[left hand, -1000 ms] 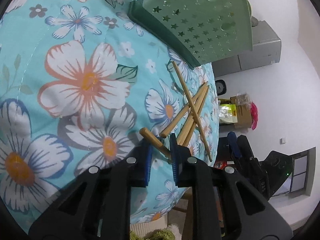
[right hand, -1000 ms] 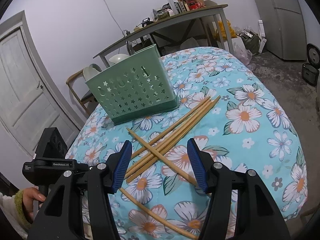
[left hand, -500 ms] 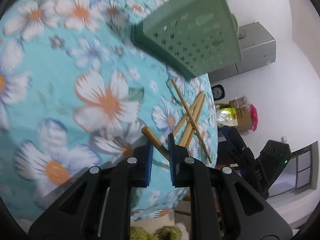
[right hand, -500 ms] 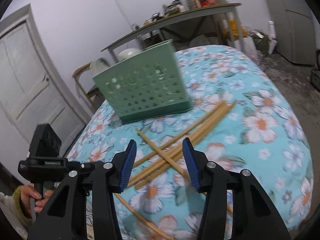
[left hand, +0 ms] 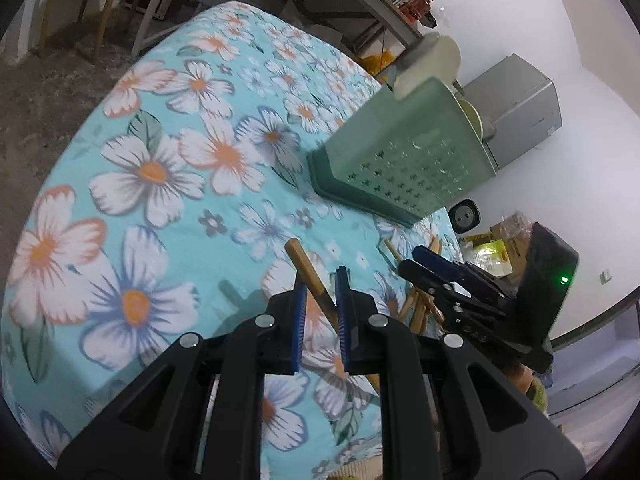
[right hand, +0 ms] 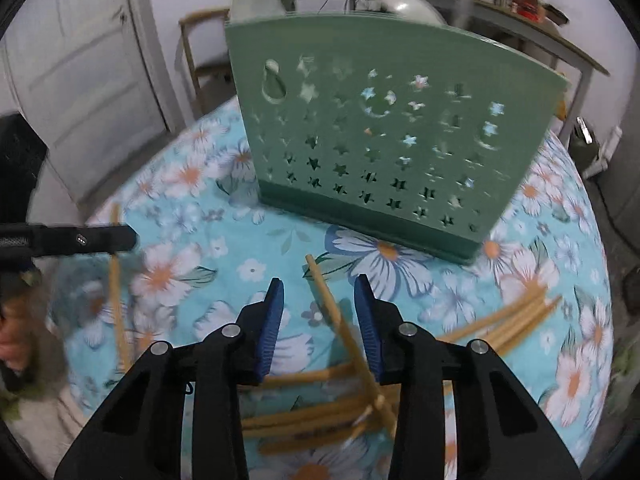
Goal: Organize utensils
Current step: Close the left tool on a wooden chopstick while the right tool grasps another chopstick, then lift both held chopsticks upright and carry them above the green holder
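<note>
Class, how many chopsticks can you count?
6, roughly: one chopstick in the left gripper, one inside the open right gripper, a pile of four beneath it; blur may hide more.

A blue cloth with big flowers (left hand: 168, 168) is covering the worktop. A white door (right hand: 80, 80) is standing shut. A grey cabinet (left hand: 520, 112) is sitting by the wall.

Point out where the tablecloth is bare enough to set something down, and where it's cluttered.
Free: the wide flowered tablecloth left of the green basket, out to the table edge, and the strip in front of the basket. Crowded: the loose chopsticks pile under the right gripper, spreading toward the right edge.
</note>
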### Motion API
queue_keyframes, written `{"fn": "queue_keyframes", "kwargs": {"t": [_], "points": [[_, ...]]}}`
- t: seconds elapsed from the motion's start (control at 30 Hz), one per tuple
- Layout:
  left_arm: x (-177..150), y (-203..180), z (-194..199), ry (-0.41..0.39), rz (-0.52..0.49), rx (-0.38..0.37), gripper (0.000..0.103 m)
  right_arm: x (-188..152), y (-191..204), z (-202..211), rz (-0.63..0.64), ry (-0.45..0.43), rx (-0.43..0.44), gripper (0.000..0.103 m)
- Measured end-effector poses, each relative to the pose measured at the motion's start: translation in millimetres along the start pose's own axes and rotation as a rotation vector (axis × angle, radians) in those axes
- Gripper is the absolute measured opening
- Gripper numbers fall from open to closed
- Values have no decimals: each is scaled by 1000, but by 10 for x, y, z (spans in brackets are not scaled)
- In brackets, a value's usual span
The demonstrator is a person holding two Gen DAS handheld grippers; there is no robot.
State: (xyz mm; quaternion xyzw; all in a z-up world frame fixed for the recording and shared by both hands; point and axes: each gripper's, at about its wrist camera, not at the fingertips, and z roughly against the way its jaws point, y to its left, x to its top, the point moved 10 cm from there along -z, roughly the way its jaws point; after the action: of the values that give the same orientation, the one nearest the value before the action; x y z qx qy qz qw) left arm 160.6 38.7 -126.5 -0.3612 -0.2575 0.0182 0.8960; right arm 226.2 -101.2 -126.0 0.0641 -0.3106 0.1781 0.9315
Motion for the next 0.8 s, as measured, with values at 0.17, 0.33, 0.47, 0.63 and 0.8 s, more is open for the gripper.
{"fn": "queue_keyframes", "kwargs": {"t": [0.17,0.33,0.47,0.63,0.8], "points": [[35,-27,-26,-13,-16,-2,13,-15,-21,-197,29,60,-27,20],[60,-120,-40,-24,-41,-9,12,20,-3,-169,17,51,-50,6],[100,-263,53,-40,-68,-23,10,103,-49,119,-14,-18,-78,6],[221,-590,280,-85,-154,-49,5,236,-216,674,-101,-135,-114,6],[351,-946,481,-138,-258,-71,5,339,-479,1209,-205,-253,-153,6]]}}
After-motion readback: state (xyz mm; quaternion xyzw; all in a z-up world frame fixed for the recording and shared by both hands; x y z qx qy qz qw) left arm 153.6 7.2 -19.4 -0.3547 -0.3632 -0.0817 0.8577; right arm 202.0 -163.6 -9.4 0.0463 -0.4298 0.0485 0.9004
